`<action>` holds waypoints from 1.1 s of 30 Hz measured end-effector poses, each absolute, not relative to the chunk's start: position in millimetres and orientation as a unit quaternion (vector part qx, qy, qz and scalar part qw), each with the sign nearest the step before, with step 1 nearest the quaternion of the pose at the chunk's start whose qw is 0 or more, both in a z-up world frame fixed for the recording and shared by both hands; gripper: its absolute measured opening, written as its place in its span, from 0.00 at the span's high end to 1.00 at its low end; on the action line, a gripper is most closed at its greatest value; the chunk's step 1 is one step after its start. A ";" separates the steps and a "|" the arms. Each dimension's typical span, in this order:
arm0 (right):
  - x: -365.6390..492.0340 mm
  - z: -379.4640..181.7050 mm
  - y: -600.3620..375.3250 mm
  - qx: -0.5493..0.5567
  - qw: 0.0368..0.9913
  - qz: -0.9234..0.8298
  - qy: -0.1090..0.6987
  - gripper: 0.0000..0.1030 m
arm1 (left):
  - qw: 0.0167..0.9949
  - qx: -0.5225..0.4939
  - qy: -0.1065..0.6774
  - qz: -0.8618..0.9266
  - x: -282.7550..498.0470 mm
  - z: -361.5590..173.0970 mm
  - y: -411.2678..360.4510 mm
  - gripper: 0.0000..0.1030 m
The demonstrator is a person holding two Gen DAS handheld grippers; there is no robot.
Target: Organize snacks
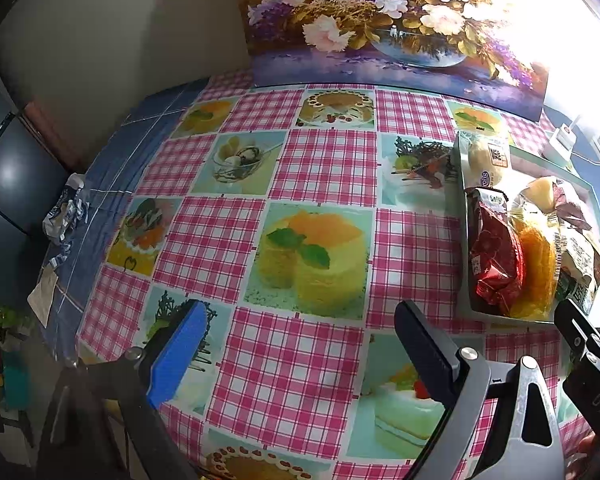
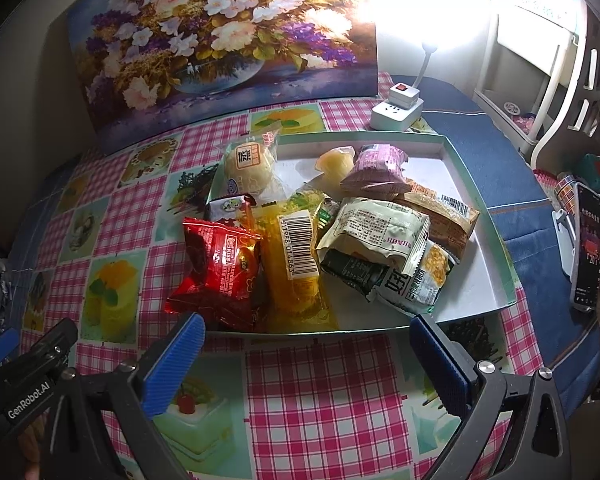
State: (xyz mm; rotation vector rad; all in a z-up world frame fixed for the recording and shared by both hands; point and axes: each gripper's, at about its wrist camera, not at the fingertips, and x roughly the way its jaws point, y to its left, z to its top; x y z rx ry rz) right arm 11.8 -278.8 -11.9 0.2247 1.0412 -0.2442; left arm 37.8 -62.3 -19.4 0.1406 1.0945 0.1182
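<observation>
Left gripper (image 1: 300, 354) wide open, empty, over checked tablecloth (image 1: 308, 168), frame bottom. Right gripper (image 2: 308, 360) wide open, empty, just short of tray's near edge. Shallow white tray (image 2: 496, 240) mid-frame in right view, holds piled snacks: red packet (image 2: 216, 268) at lower left corner, orange barcode pack (image 2: 296, 272) beside it, green-white pack (image 2: 380, 236), pink packet (image 2: 376, 168), round bun (image 2: 248, 168) overhanging upper left rim. Flower painting (image 2: 220, 48) behind. Power strip (image 2: 396, 110) upper right, phone (image 2: 586, 248) far right.

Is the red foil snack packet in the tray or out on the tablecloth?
In. The red foil snack packet lies inside the shallow white tray, at its near left corner, beside the orange packet.
</observation>
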 end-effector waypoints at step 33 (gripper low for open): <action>16.1 -18.3 -275.0 0.102 0.849 -0.121 0.504 0.00 | 0.844 0.065 0.529 0.055 41.5 -26.0 -61.4 0.08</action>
